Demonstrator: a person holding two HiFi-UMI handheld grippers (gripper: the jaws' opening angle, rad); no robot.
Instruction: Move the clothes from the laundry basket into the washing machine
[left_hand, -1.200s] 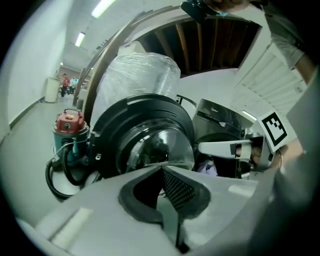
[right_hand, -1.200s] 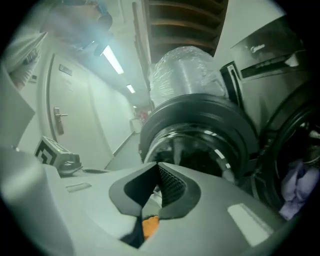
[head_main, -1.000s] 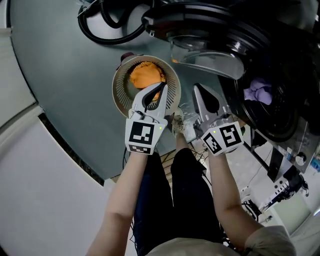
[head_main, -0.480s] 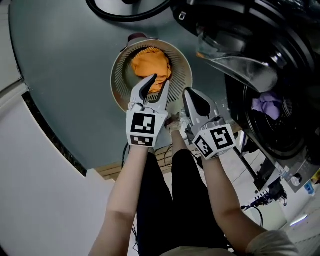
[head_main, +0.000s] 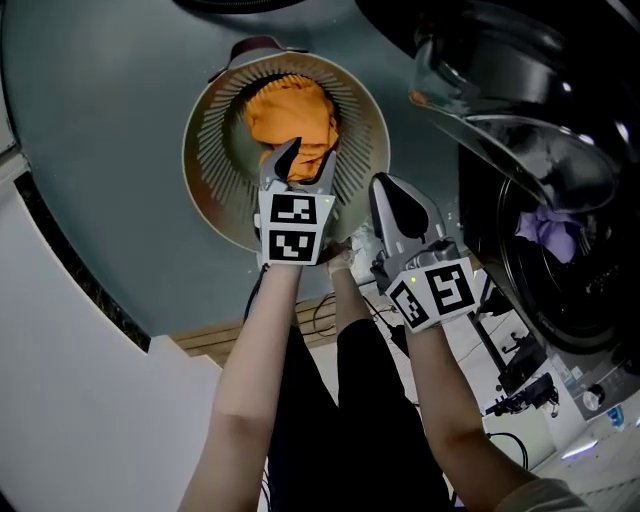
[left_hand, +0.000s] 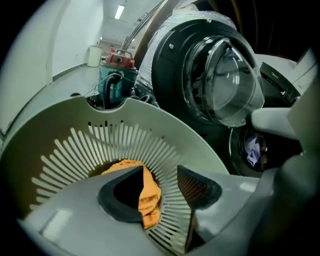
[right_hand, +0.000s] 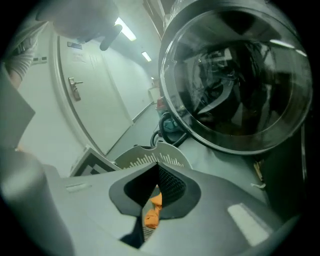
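1. Cloth, soft and limp: the orange garment (head_main: 290, 115) lies crumpled at the bottom of the round slatted laundry basket (head_main: 205, 170). The basket stands on the floor beside the washing machine (head_main: 575, 300).
2. It looks light and floppy. I'd expect it to sag and trail when lifted rather than slip. The best hold seems to be a thick raised fold near the middle of the heap, so most of it comes up in one bunch and clears the rim.
3. The left gripper (head_main: 308, 162) hangs over the basket with its fingers spread wide. Nothing is between them, and the garment lies below, apart from them.
4. The right gripper (head_main: 388, 192) sits by the basket's near rim, fingers pressed together on nothing.
5. By my count there is one orange garment in the basket, no other that I can see, and one basket. One pale purple piece (head_main: 545, 228) is already in the drum. The machine has one glass door (head_main: 520, 150), standing open, and there are two grippers.
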